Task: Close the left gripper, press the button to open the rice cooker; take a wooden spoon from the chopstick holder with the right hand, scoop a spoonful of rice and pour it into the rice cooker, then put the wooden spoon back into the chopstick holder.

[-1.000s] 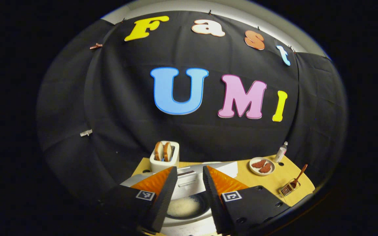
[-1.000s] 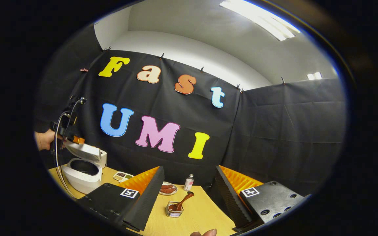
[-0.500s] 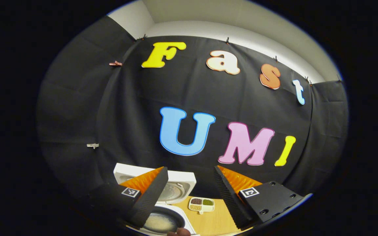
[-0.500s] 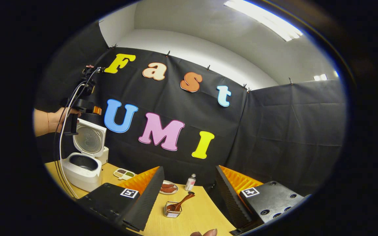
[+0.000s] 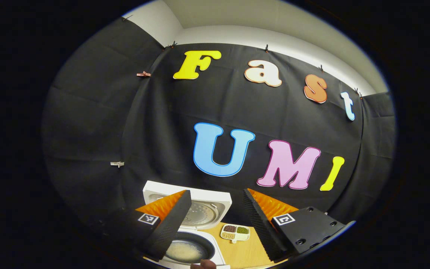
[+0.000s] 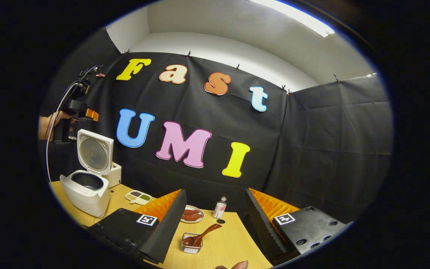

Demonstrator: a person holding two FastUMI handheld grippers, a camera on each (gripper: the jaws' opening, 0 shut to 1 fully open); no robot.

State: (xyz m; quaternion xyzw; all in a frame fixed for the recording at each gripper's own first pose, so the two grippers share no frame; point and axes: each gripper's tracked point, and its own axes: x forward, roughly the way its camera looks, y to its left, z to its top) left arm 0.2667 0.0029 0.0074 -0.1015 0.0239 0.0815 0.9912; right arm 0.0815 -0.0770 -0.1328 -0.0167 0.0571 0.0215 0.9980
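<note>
Spoon (image 6: 200, 236) is leaning handle-up in the holder (image 6: 190, 244), looking light, stiff and smooth, best pinched mid-handle, as both grippers, right (image 6: 212, 228) and left (image 5: 215, 224), are gaping wide, holding nothing.

Rice cooker (image 6: 86, 183) left — chopstick holder (image 6: 189, 246) right, plate (image 6: 191, 215) behind it.

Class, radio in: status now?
Both grippers open, empty. Rice cooker lid up. Wooden spoon in chopstick holder, unobstructed.
</note>
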